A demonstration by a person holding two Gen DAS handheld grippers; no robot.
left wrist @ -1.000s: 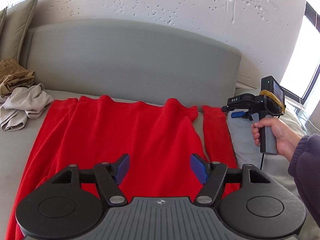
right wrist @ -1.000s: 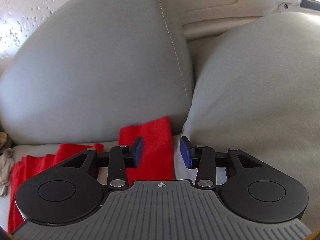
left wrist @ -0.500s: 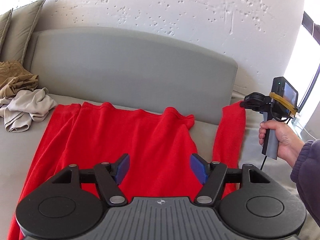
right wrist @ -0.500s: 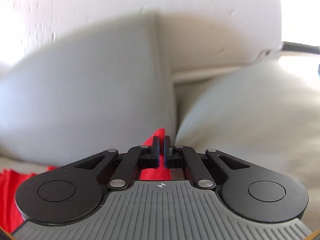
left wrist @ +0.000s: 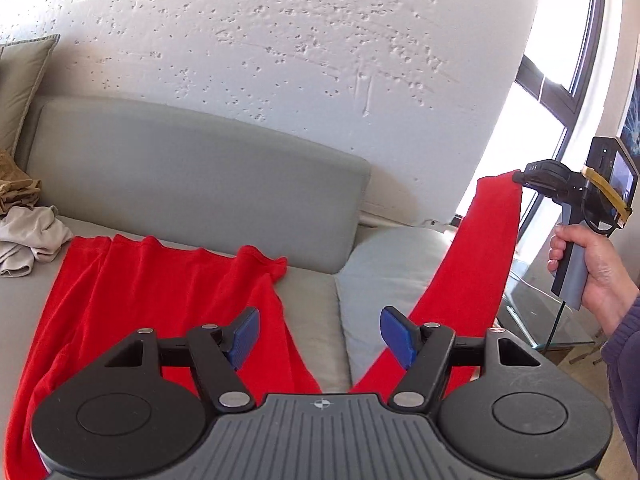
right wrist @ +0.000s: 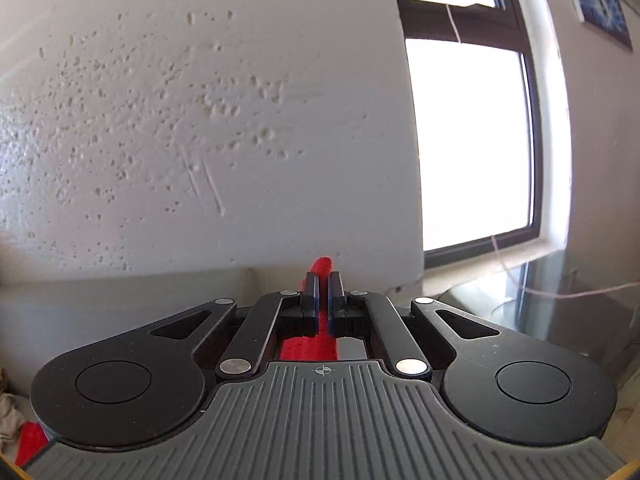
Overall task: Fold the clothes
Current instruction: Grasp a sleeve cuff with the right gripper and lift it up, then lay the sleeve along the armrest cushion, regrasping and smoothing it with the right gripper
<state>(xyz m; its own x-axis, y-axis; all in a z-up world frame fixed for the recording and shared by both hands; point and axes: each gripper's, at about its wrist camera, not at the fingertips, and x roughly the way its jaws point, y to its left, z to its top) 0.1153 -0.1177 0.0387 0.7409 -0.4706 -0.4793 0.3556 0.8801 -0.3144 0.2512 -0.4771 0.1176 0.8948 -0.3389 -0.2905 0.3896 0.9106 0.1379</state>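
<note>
From the left wrist camera, the left black two-finger gripper with blue pads [left wrist: 320, 334] stood wide open with nothing between its pads, above a grey fabric sofa [left wrist: 200, 184]. A bright red cloth garment [left wrist: 160, 292] lay spread flat on the sofa seat, its far edge near the backrest. One long red strip of it rose up to the right, over a pale grey cushion [left wrist: 388, 264], its end pinched in the tips of the right black hand-held gripper [left wrist: 518, 178], which the person's right hand [left wrist: 588, 264] held by its grey handle. A heap of beige and tan clothes [left wrist: 28, 228] lay at the sofa's left end, just beside the garment.

From the right wrist camera, the right gripper's jaws were closed tight on the red fabric, a small tip poking out past the pads before a white textured wall [right wrist: 200, 120] and a dark-framed window [right wrist: 472, 136].
</note>
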